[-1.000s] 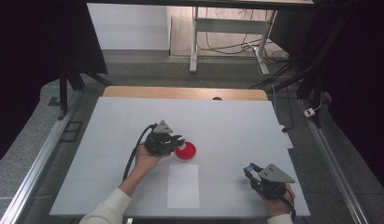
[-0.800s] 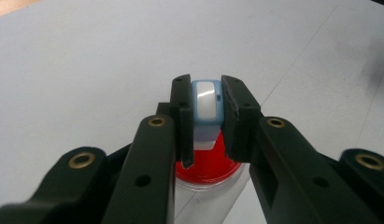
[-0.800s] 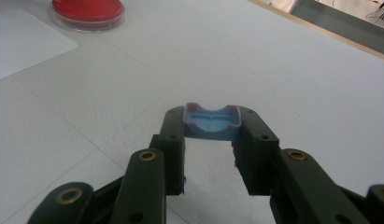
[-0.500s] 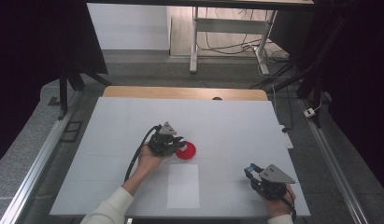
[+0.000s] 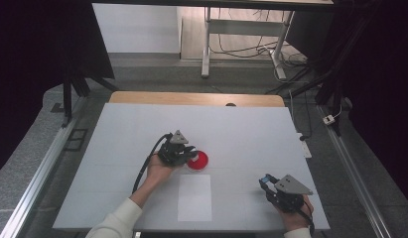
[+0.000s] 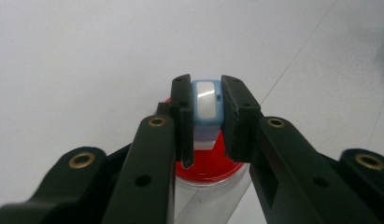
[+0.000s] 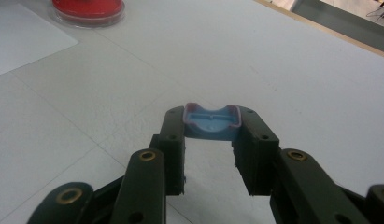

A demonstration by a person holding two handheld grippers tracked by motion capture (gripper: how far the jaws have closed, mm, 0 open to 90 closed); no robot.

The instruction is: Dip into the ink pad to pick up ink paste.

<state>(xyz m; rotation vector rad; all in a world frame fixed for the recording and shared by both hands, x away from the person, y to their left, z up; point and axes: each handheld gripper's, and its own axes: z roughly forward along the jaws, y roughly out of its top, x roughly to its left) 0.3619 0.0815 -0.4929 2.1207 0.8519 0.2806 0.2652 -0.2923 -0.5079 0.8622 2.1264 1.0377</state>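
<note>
Small light-blue plastic piece with a white glossy face sits clamped between the jaws of the left gripper, held just above the round red shallow dish with a clear rim, mid-table on the white tabletop. The grip is on its two sides, so the piece stays upright with its lower end pointing at the dish; looks like a set-down or dip into the dish is meant, my guess. White paper sheet lies flat just in front of the dish, nearer the person, apart from it. Right gripper rests low near the table's near right edge, jaws closed on a blue flat plastic cap-like part with a purplish rim, pinched by its two ends and kept level, well apart from the dish, probably parked while the left works. High view gives layout and spacing but both held parts are too small to read. Left gripper view shows the blue piece and the dish directly beneath. Right gripper view shows the cap's hollow side, plus the dish far off at top left.
</note>
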